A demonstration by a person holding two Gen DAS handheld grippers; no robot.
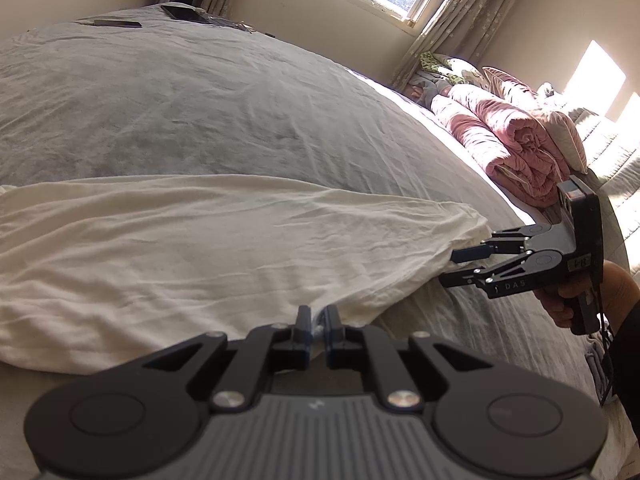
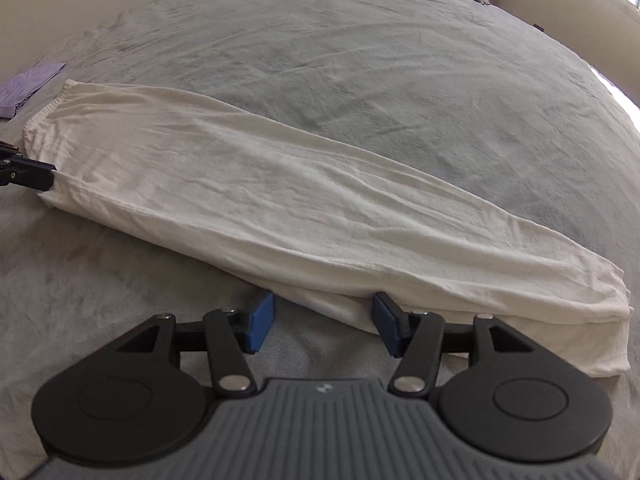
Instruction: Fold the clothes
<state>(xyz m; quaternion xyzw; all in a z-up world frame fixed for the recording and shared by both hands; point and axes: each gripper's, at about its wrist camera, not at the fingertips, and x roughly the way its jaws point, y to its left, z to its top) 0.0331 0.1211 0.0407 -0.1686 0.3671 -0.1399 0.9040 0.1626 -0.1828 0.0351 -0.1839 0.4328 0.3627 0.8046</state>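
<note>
Cream garment (image 2: 280, 200) was soft matt cloth, finely creased. Grey bedspread (image 2: 360, 60) looked brushed, fleecy. Pink quilt (image 1: 516, 140) was plush velvet. Gripper fingers (image 2: 262, 322) had matt blue pads, black plastic links.

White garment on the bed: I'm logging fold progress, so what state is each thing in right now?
white garment: folded lengthwise, flat on the bed
left gripper: shut on the garment's edge
right gripper: open, holding nothing, at the garment's edge
pink blanket: rolled up
curtains: drawn open
</note>
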